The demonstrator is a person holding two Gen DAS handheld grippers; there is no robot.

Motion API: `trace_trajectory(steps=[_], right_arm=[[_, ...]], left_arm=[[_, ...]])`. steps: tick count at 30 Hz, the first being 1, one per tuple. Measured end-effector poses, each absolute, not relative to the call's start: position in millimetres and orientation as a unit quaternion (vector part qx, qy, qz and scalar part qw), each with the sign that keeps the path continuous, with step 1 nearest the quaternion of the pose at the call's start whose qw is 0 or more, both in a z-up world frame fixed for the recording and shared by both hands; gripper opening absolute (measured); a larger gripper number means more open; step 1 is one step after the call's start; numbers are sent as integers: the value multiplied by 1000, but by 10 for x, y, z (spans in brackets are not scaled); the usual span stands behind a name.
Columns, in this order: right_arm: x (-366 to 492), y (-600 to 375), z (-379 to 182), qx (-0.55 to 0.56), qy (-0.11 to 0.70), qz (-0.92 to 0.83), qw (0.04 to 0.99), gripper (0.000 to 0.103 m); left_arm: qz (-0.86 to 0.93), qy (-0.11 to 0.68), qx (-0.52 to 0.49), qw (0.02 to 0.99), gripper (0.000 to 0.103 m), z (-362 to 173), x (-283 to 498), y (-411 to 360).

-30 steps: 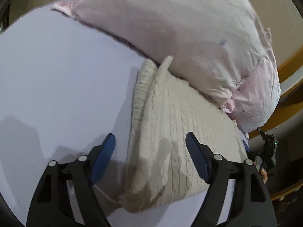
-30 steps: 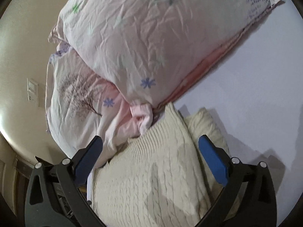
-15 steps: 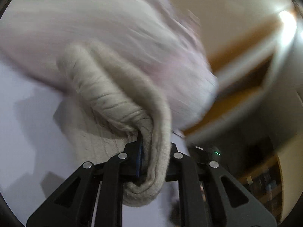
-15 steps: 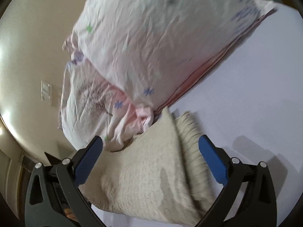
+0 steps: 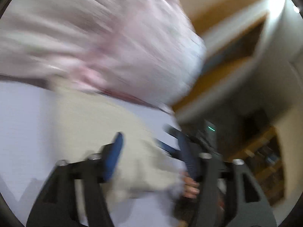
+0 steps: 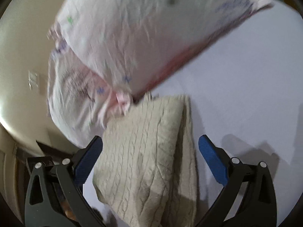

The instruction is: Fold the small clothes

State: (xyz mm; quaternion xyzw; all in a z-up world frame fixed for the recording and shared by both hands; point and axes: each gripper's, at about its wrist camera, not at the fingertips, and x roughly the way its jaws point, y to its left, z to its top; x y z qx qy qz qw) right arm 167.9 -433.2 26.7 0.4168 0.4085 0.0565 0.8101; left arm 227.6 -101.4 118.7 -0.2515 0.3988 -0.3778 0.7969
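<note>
A cream cable-knit sweater (image 6: 149,155), folded into a thick rectangle with a ribbed edge along one side, lies on the pale lavender bed sheet (image 6: 246,87), its far corner touching the pillows; the right claw (image 6: 150,151) stands wide apart, its blue ridged pads either side of the sweater and not clamping it; beyond the sweater a crumpled white pillow (image 6: 151,28) with small blue and green flower prints rests on a second, pinker pillow (image 6: 75,94) printed with a bare tree; the right wrist view alone shows the knit texture sharply, plus a wall switch plate (image 6: 33,80) left of the pillows; the left wrist view is heavily smeared, showing the left claw (image 5: 151,157) apart over the sweater's blurred near end, and fingers (image 5: 190,187) of a hand beside the sweater.
</note>
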Motion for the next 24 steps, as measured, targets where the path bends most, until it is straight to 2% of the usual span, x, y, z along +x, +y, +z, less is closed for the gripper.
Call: trace_trajectory(steps=[3,5,8,11,12,17,19,20,22,24], right_arm=[[1828,-4237,155,391,448,52,802,101],[1904,-4193,73,389,463,66,794,101],[1955,-4162,32,379,463,84,797,96],[2030,-4161,25,372,467,91,797,76],[2073,-4148,37,353,472,83,804,65],[2259,-4128,75,320,489,78,808,63],[2330,-4109,40,324,492,93,803,36],[2346,-4112,25,335,485,103,801,30],[2320,-4089,100,339,468,107,809,26],[2250,-4012,243,340,449,113,819,24]], left_arm=[[-321,436,-236,807,70,1006,2348,-831],[-305,469,-223,798,71,807,2392,-823],[-288,502,-196,791,78,595,2431,-895],[-294,509,-202,783,82,457,2428,-832],[-298,511,-205,780,82,441,2437,-828],[-311,512,-219,770,82,397,2521,-862],[-318,521,-218,762,82,355,2536,-948],[-323,530,-220,752,82,287,2575,-1039],[-323,526,-226,753,76,254,2594,-1102],[-323,524,-218,757,51,294,2584,-1098]])
